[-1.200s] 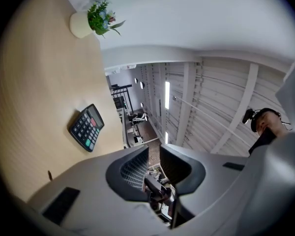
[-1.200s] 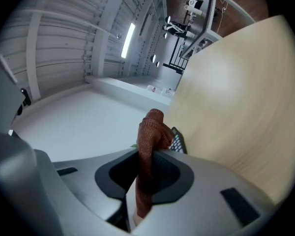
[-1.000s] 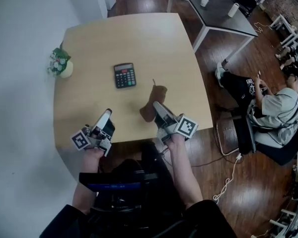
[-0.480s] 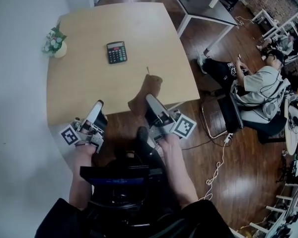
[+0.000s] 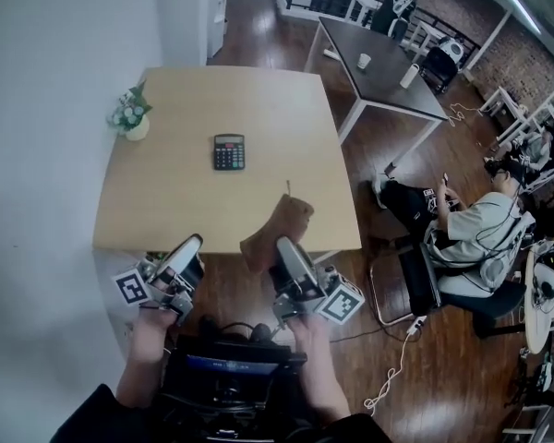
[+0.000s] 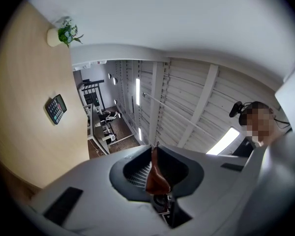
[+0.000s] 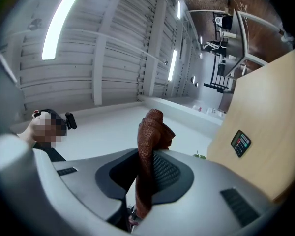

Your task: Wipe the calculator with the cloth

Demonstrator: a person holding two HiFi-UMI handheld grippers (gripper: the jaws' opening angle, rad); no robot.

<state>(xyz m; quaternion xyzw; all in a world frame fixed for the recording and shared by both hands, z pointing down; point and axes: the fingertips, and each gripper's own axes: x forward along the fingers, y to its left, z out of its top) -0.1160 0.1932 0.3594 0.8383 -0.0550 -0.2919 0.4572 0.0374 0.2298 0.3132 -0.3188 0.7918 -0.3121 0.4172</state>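
The black calculator (image 5: 228, 152) lies flat near the middle of the light wooden table (image 5: 180, 206); it also shows in the left gripper view (image 6: 55, 108) and the right gripper view (image 7: 241, 143). My right gripper (image 5: 279, 245) hangs in front of the table's near edge, shut on the brown woven cloth (image 5: 279, 224), which sticks up out of its jaws (image 7: 150, 132). My left gripper (image 5: 194, 244) is beside it, off the table. Its jaws have just been closing, and a small smooth brown scrap (image 6: 156, 178) sits pinched in the narrow slit between them. Both grippers point upward, well short of the calculator.
A small pot of flowers (image 5: 129, 116) stands at the table's far left corner by the white wall. A dark table (image 5: 379, 77) with cups is behind on the right. A seated person (image 5: 480, 238) and a chair (image 5: 415, 280) are right of the table.
Both grippers have drawn back from over the table to in front of its near edge and risen. The cloth came along in the right gripper. The calculator has not moved.
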